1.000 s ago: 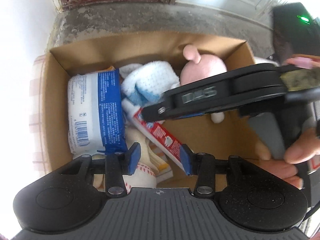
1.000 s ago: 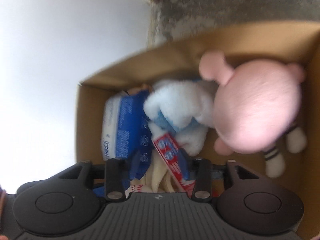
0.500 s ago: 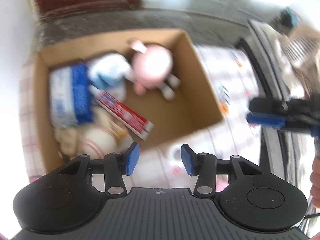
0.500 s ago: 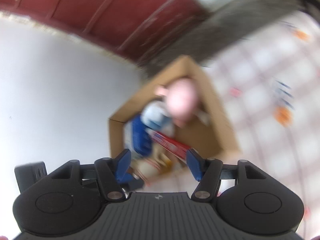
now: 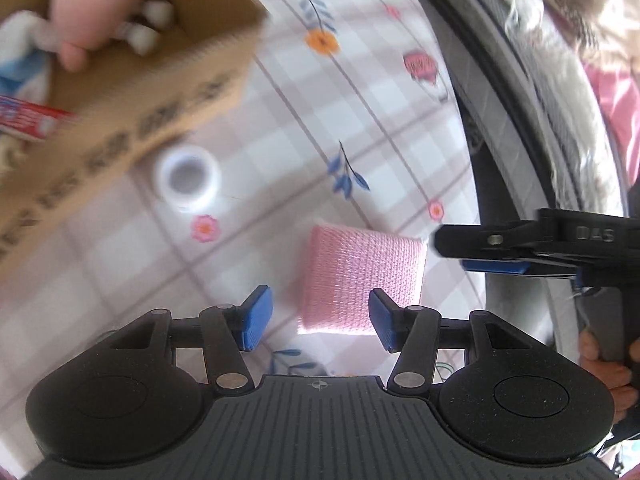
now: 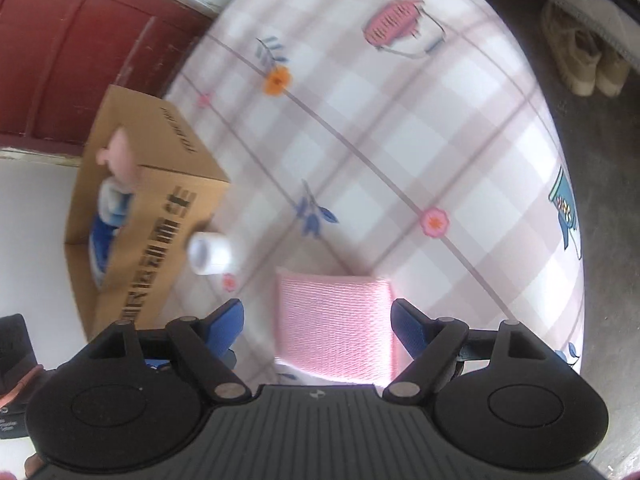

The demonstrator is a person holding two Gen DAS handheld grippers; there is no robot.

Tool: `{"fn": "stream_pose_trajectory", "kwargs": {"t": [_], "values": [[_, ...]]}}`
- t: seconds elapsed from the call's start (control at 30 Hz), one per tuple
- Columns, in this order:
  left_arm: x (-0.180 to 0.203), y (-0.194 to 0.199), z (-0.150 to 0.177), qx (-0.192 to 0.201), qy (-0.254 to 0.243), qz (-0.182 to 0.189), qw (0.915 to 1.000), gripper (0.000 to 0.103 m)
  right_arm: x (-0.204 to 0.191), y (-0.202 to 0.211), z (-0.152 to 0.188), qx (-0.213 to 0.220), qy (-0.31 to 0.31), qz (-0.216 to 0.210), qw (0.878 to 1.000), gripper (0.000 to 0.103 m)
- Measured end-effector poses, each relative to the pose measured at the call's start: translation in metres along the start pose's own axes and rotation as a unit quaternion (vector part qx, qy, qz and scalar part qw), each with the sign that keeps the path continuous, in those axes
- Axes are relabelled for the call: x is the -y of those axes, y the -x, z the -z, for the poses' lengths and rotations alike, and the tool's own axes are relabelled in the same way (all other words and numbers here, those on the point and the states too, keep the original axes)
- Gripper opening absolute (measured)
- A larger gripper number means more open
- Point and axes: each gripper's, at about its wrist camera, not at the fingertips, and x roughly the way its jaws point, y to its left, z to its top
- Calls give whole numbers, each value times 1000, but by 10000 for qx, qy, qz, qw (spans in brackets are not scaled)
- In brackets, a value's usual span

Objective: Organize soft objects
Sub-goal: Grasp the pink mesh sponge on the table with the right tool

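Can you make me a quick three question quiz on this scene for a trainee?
1. True or false: the pink cloth lies inside the cardboard box.
2. What stands beside the box? A) white tape roll B) a mug C) a shoe
3. Fill in: the pink toy sits in the ____.

Key: 1 false, the cloth lies on the checked tablecloth, outside the box; 2 A; 3 box.

Pink knitted cloth (image 6: 334,332) on a tablecloth (image 6: 400,152) checked pale pink and white, dotted with orange, pink and blue flowers. Brown cardboard box (image 6: 160,216), black lettering. White tape roll (image 5: 188,178). Pink plush toy (image 5: 86,20). Blue finger pads (image 5: 256,316).
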Motion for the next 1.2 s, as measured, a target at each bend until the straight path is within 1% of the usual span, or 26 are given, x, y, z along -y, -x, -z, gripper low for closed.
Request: {"fn": "stream_pose_trajectory", "kwargs": {"t": [0.13,0.17,0.2,0.27,0.3,0.43,0.5,0.53,0.57,0.6,0.63,0.7,0.77,0.83,0.93,1.0,1.13,1.2], "values": [[11,-28,-1,-195,-64,-18,9998,53,14,-25,2,-114,-28,80,9999,83],[13,-33,0,-231,-72,-22,9997,53,17,-30,2,-142,-42,87,9999,80],[15,-38,0,-265,-89,-9,9996,53,18,-35,2,-177,-50,86,9998,75],[17,-47,-1,-368,-84,-28,9993,53,20,-42,3,-224,-52,99,9997,73],[19,-52,-1,-418,-76,-41,9991,54,19,-42,4,-170,-10,15,9999,72],[21,-57,-2,-418,-35,-29,9991,55,7,-44,4,-231,268,179,9992,67],[21,-58,-3,-416,8,-30,9991,55,5,-44,5,-221,387,261,9987,62],[20,-57,-2,-416,41,-19,9991,56,5,-43,5,-219,391,271,9986,61],[19,-55,-2,-411,62,-9,9991,55,5,-42,5,-228,358,255,9988,58],[20,-54,-1,-410,62,-20,9991,53,5,-40,3,-225,333,226,9989,53],[21,-53,-2,-400,37,-36,9992,54,3,-36,3,-218,326,189,9991,49],[24,-45,-2,-382,70,111,9992,53,-4,-27,1,-264,272,8,9993,39],[28,-31,-1,-298,141,352,9988,53,-18,-18,4,-331,328,-184,9987,33],[34,-14,0,-146,174,510,9984,53,-40,-10,5,-357,572,-241,9974,33],[38,3,1,41,178,525,9985,53,-66,-2,6,-247,1158,0,9930,33],[32,5,2,73,293,475,9984,53,-66,-5,1,-237,1228,117,9921,33],[10,-2,5,70,564,284,9980,54,-51,-12,-14,-200,1207,355,9919,34],[-1,-4,9,41,682,232,9974,54,-43,-15,-17,-197,1160,417,9922,39]]}}
